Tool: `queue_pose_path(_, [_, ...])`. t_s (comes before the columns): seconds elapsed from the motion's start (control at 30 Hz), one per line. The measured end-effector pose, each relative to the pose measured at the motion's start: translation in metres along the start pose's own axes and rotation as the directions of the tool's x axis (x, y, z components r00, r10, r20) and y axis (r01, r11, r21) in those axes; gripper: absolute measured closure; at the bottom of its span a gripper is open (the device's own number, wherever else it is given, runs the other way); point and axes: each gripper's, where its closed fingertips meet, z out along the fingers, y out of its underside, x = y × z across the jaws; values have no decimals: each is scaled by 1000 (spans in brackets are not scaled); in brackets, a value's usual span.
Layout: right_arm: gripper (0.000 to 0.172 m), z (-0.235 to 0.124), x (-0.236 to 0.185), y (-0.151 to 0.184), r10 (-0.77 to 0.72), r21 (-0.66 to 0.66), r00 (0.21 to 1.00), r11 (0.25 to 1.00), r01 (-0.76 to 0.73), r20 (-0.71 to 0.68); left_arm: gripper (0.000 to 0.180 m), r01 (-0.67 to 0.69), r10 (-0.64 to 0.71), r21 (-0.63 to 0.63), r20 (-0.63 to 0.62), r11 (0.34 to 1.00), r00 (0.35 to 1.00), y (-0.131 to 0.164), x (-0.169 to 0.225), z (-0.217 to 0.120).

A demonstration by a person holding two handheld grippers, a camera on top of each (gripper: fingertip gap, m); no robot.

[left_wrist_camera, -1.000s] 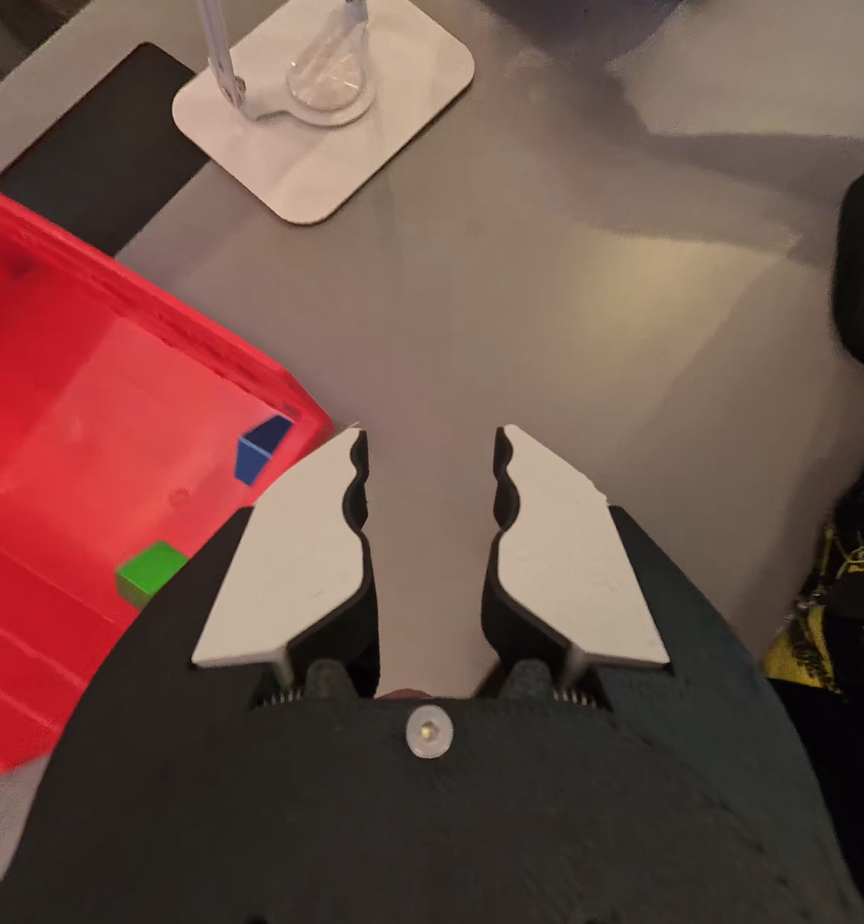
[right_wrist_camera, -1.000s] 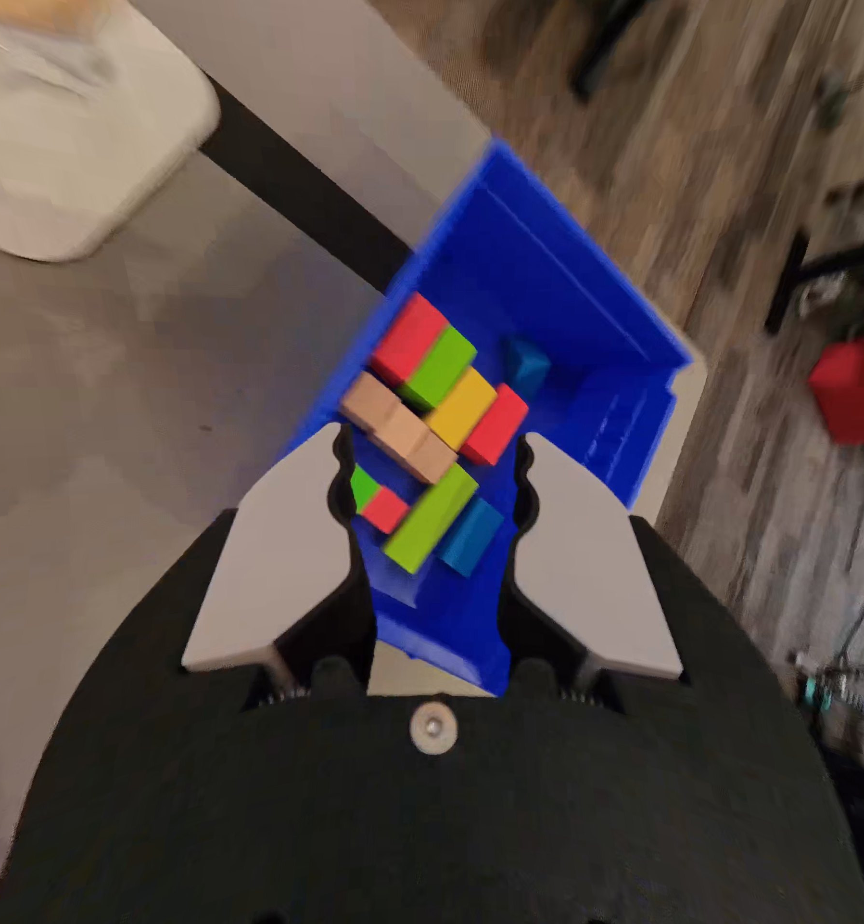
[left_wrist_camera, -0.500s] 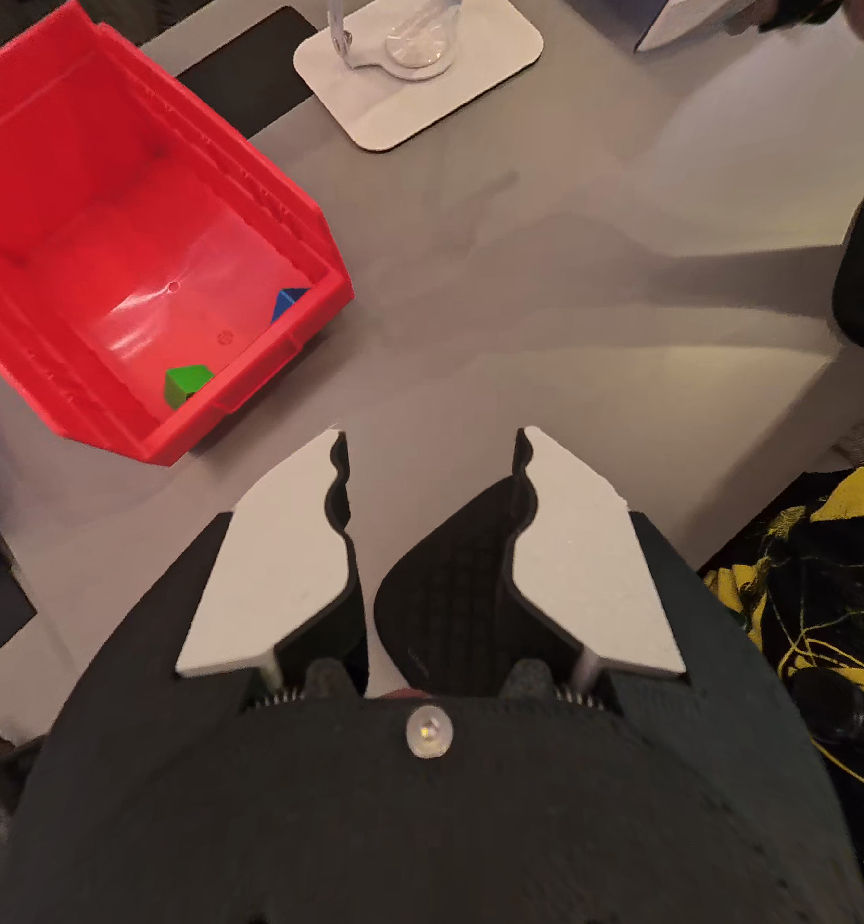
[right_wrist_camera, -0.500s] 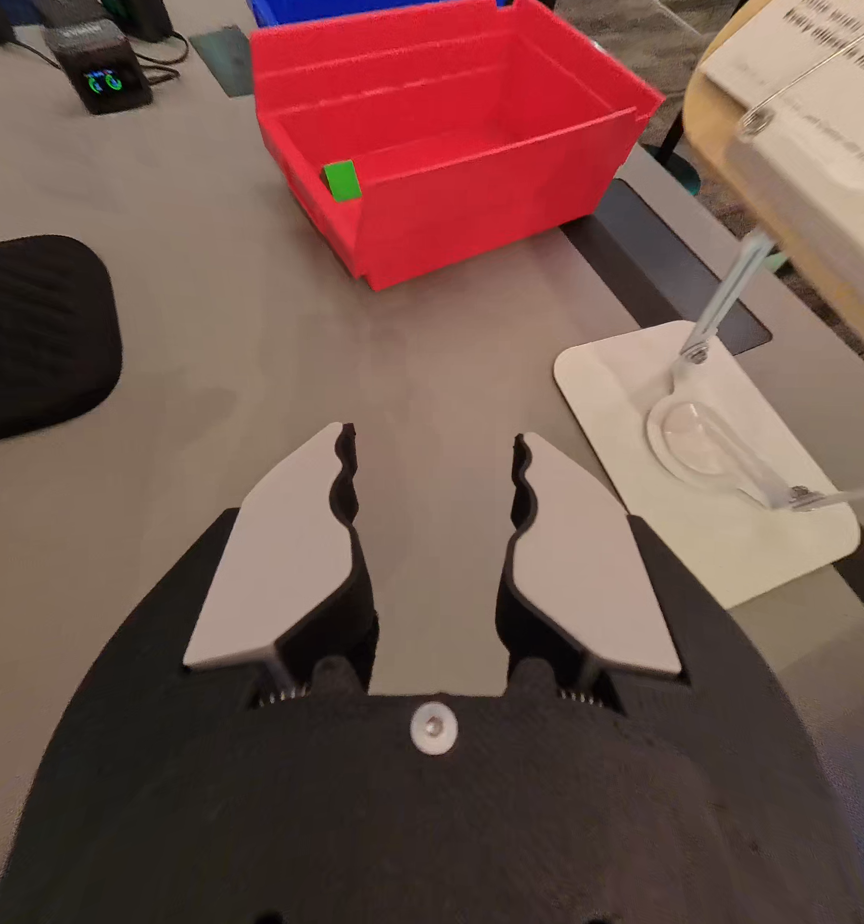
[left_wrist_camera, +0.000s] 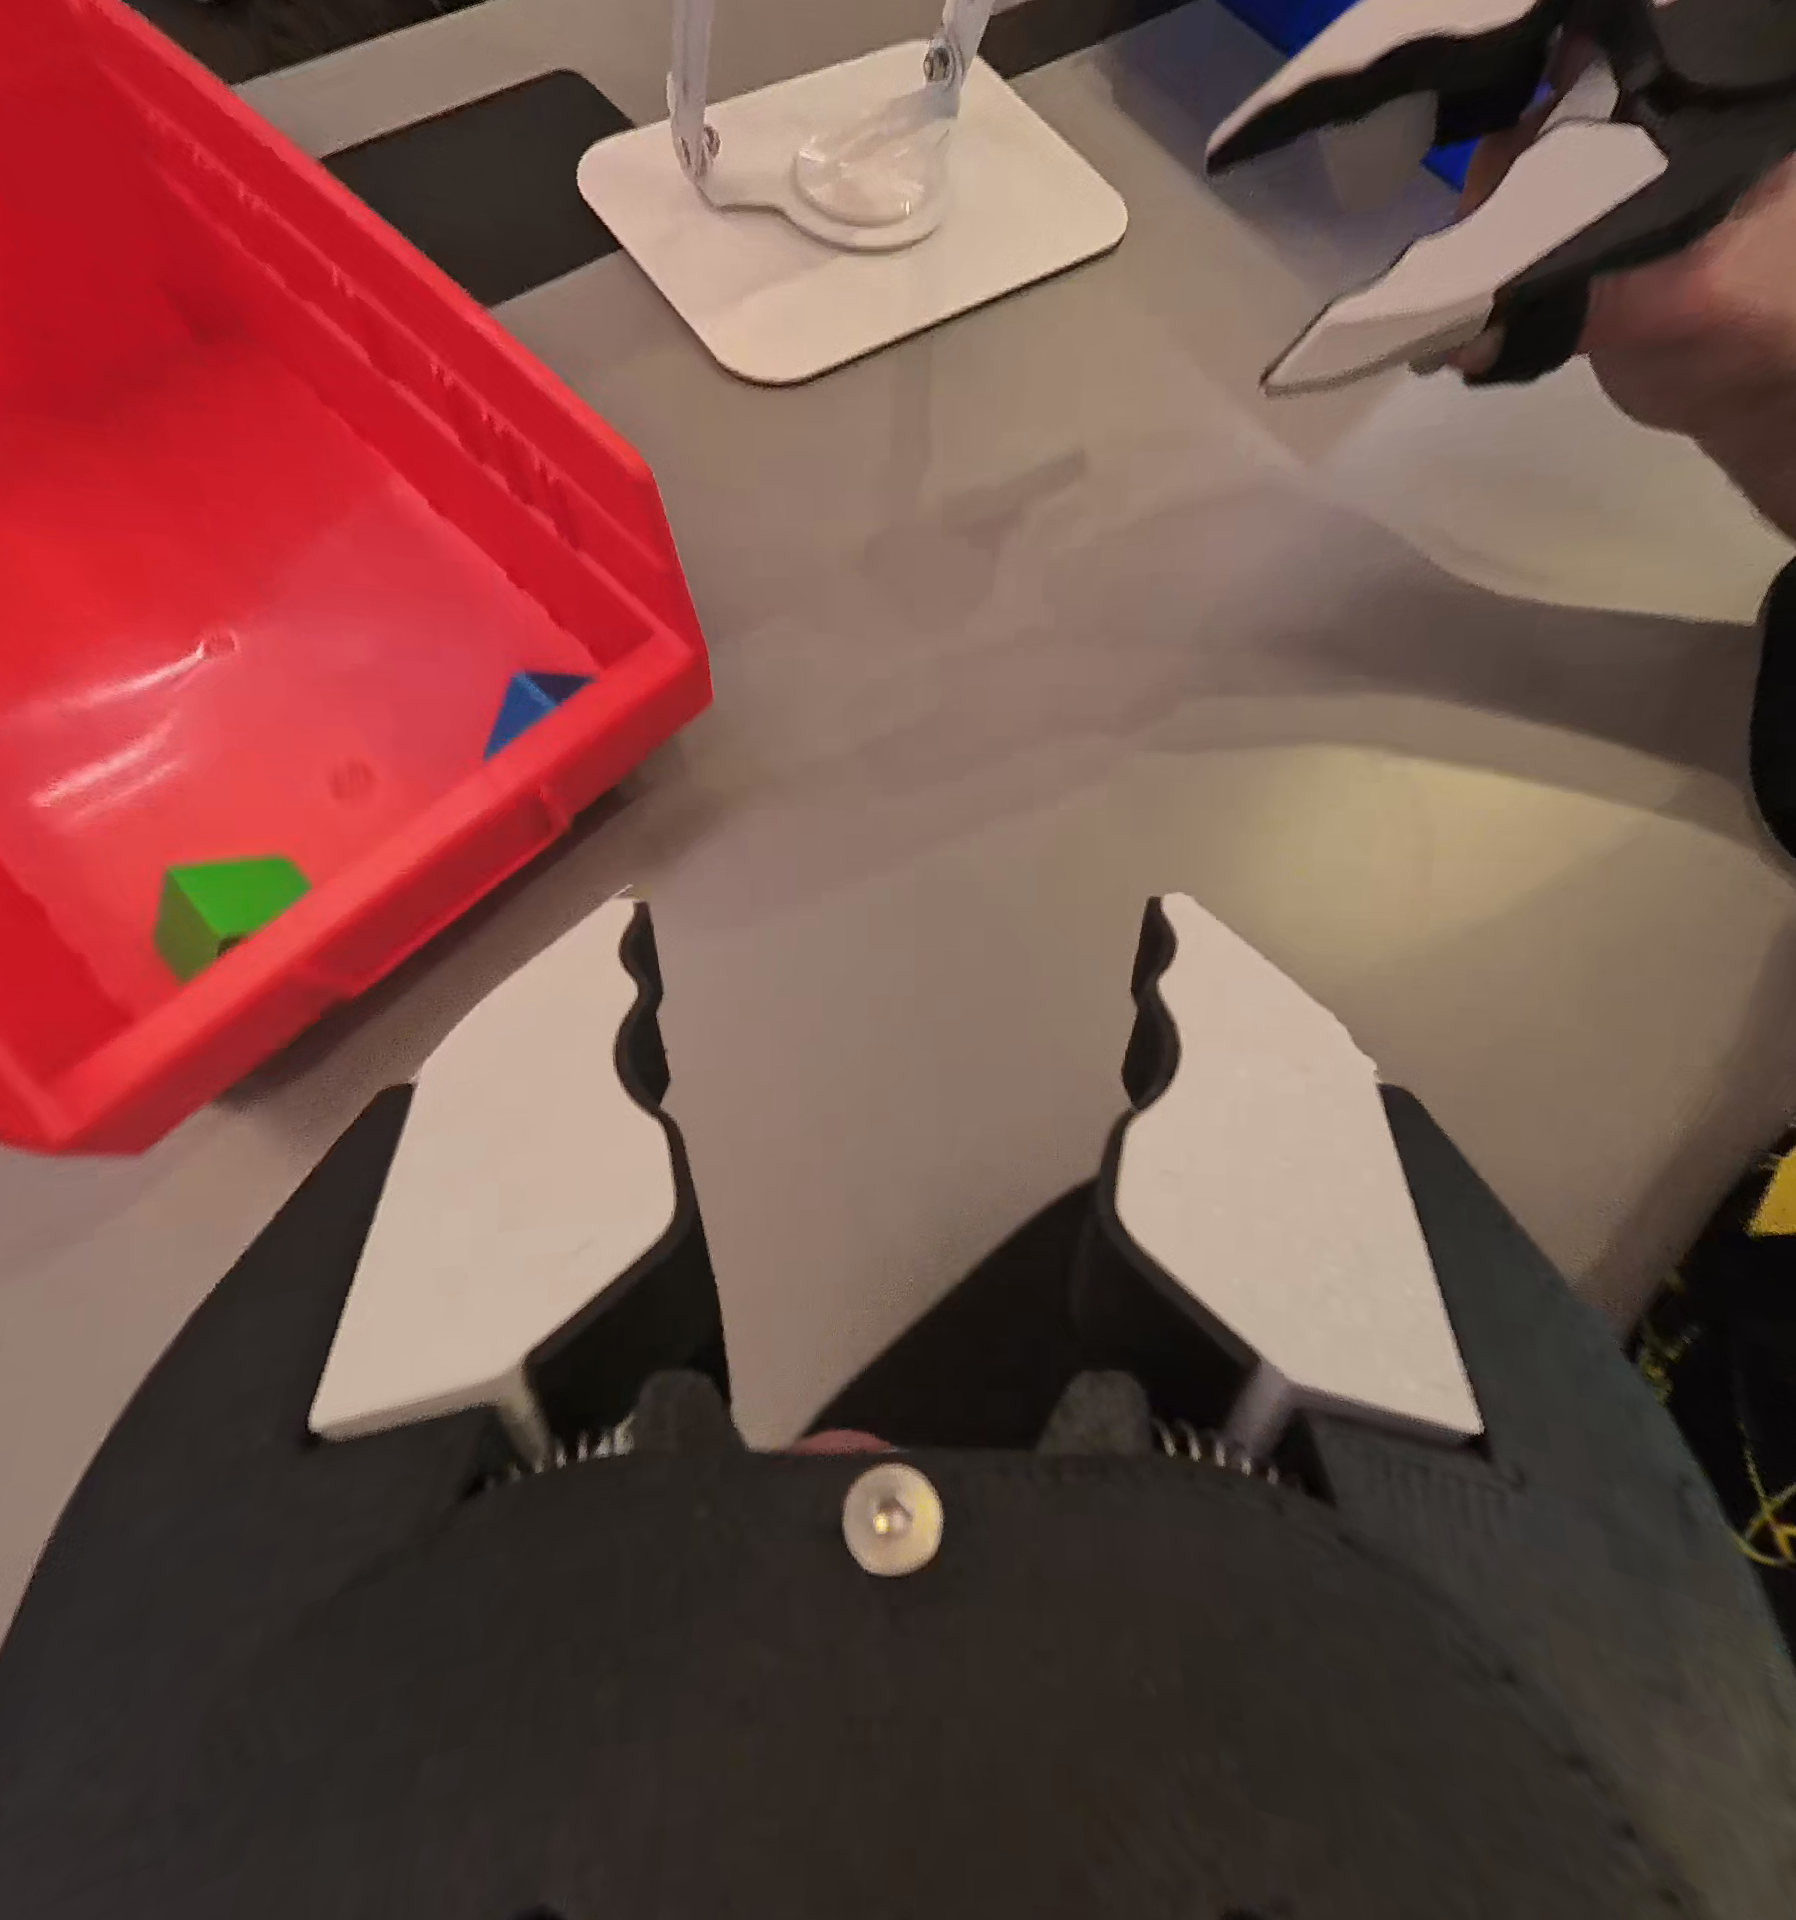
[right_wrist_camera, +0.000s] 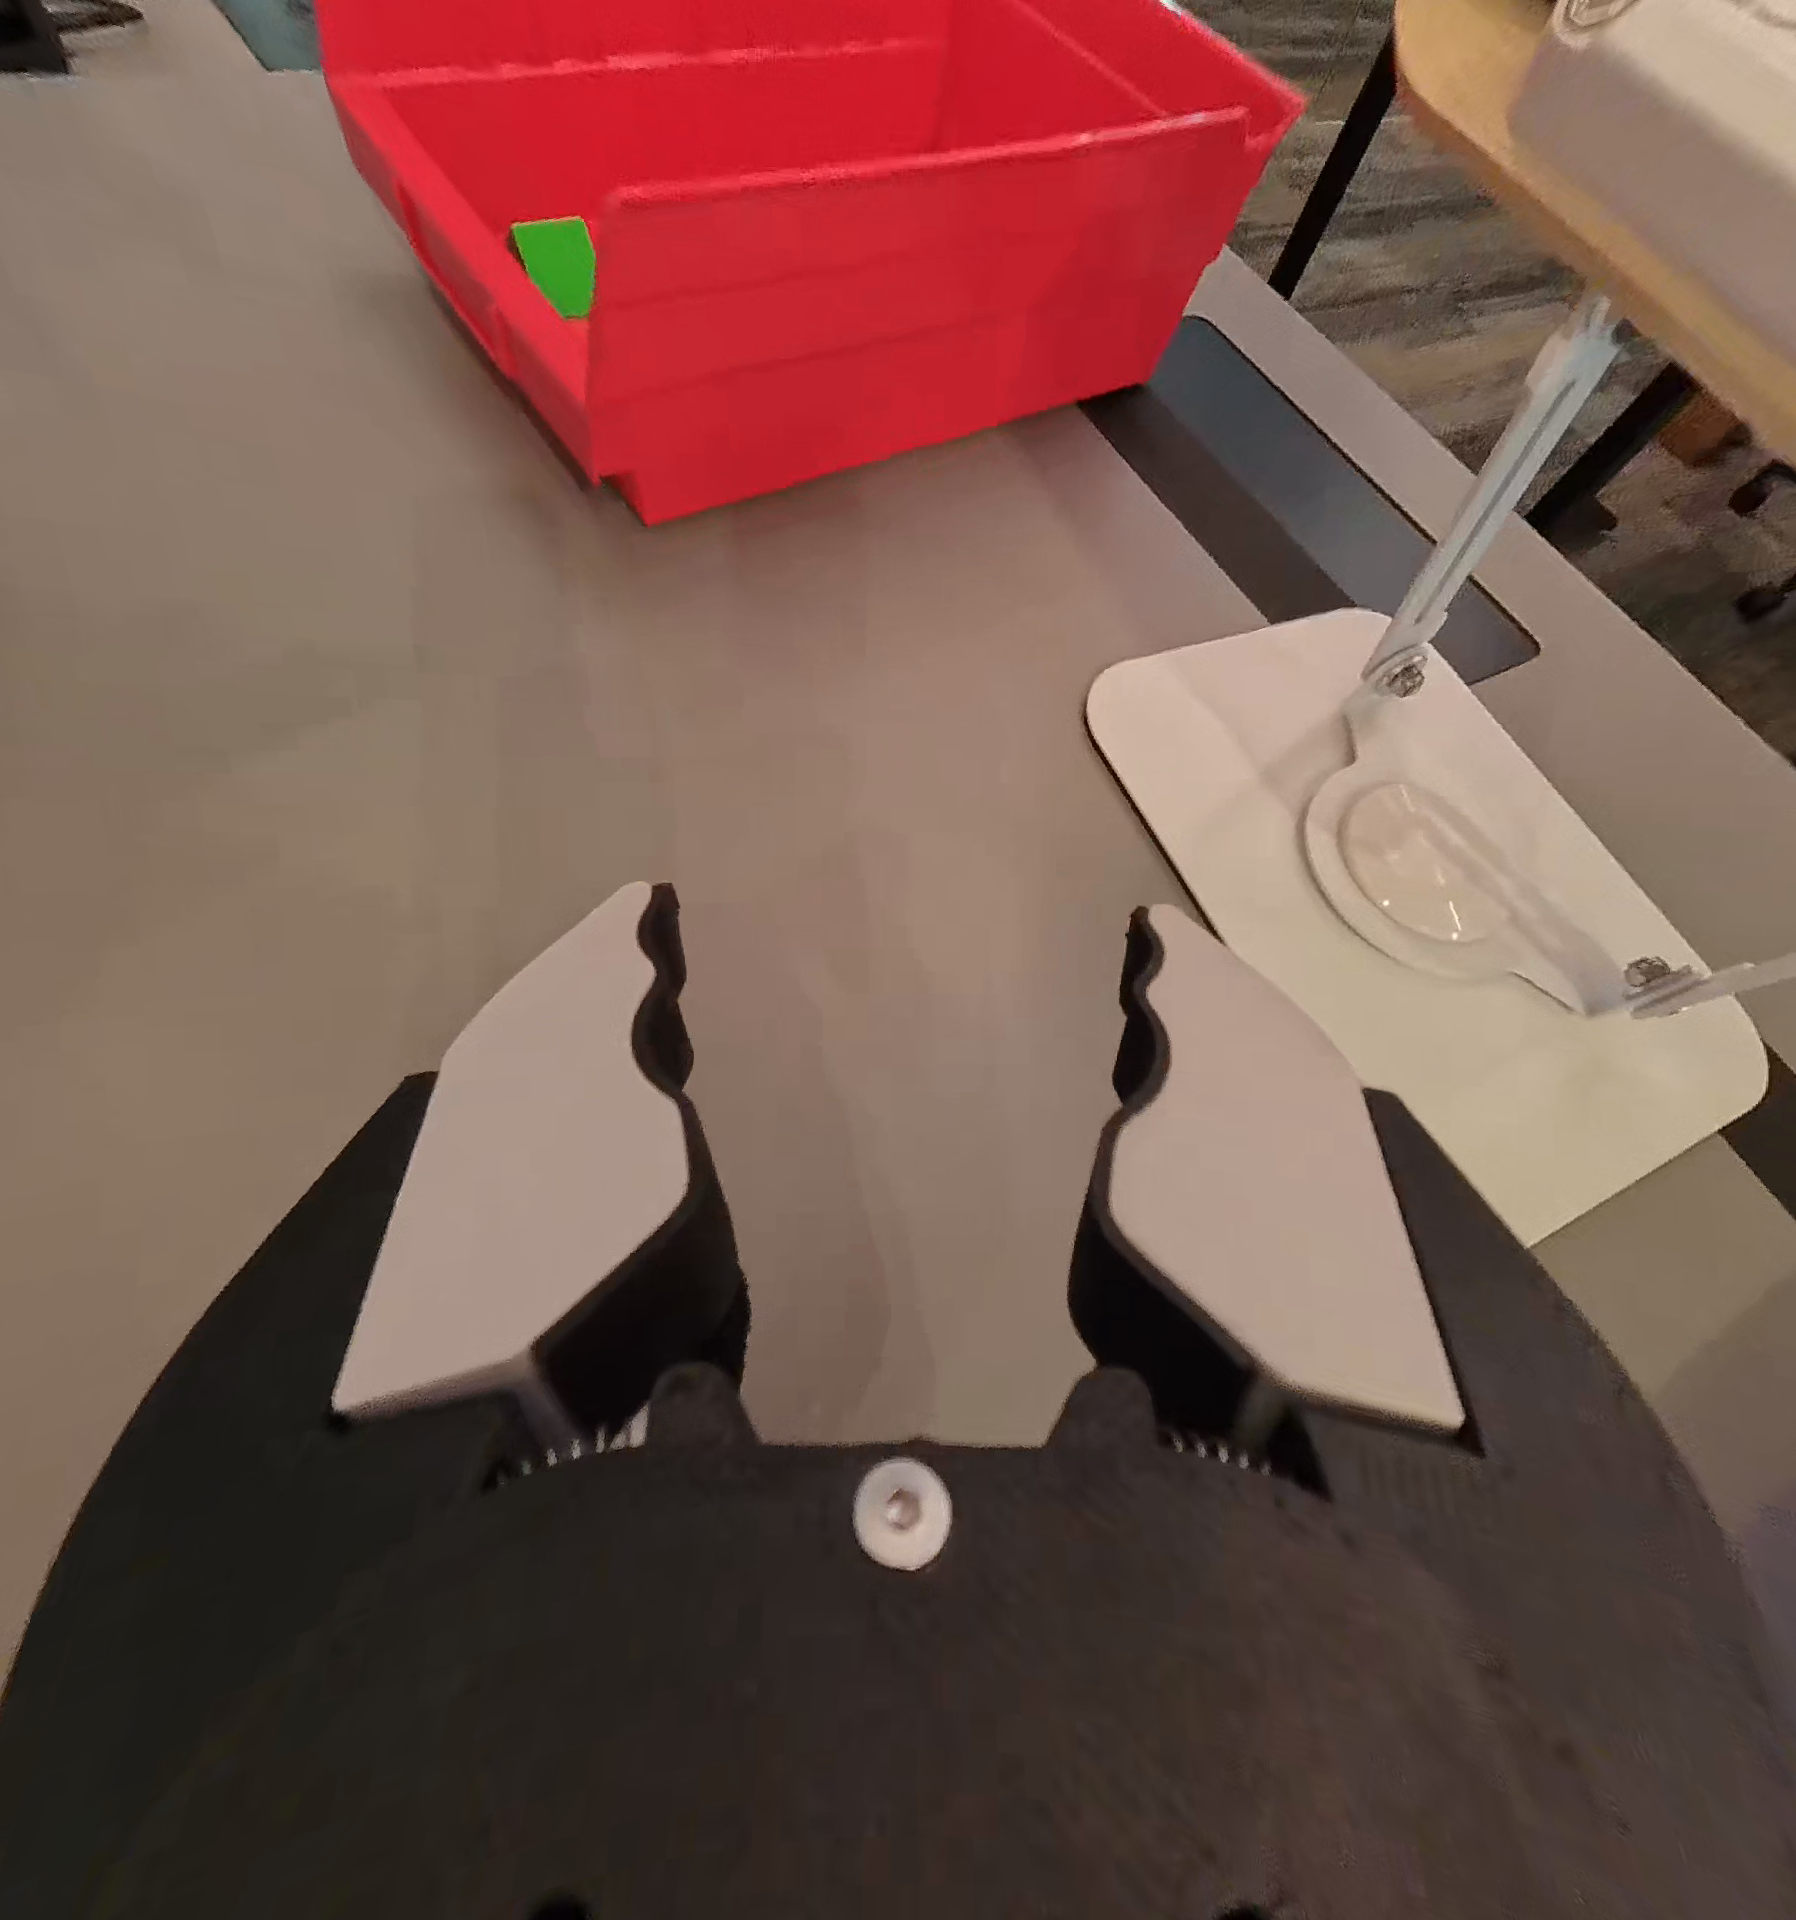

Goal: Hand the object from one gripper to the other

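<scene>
Left gripper (left_wrist_camera: 894, 914) and right gripper (right_wrist_camera: 899, 914) both gape with nothing between the fingers. Green block (left_wrist_camera: 224, 909) and blue block (left_wrist_camera: 530, 707) sit in the red bin (left_wrist_camera: 603, 727); no handover in progress.

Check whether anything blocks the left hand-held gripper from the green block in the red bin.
Yes: the red bin's near wall stands between the open left hand-held gripper and the green block.
</scene>
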Motion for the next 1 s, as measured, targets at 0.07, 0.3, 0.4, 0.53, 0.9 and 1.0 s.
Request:
queue_pose_path(0.07, [92, 7, 1, 10, -16, -43, 1000, 999, 16, -11, 96, -22, 22, 17, -3, 1000, 1000, -10, -5, 13])
queue_pose_path(0.3, [67, 24, -8, 32, 28, -126, 998, 992, -21, 51, 93, -31, 34, 37, -71, 999, 997, -31, -5, 52])
queue_pose_path(0.4, [57, 27, -2, 42, 64, -154, 996, 987, -54, 56, 86, -38, 42, 33, -124, 999, 991, -34, 14, 75])
queue_pose_path(0.53, [56, 25, 2, 42, 128, -126, 989, 985, -117, 78, 79, -107, 105, -7, -113, 994, 988, -35, 26, 101])
queue_pose_path(0.9, [50, 30, 7, 70, 127, -243, 989, 964, -107, 70, 83, -120, 119, -2, 121, 993, 985, -62, -67, 27])
queue_pose_path(1.0, [44, 34, 6, 86, 132, -317, 989, 943, -103, 70, 82, -107, 105, 19, 75, 994, 992, -54, -53, 42])
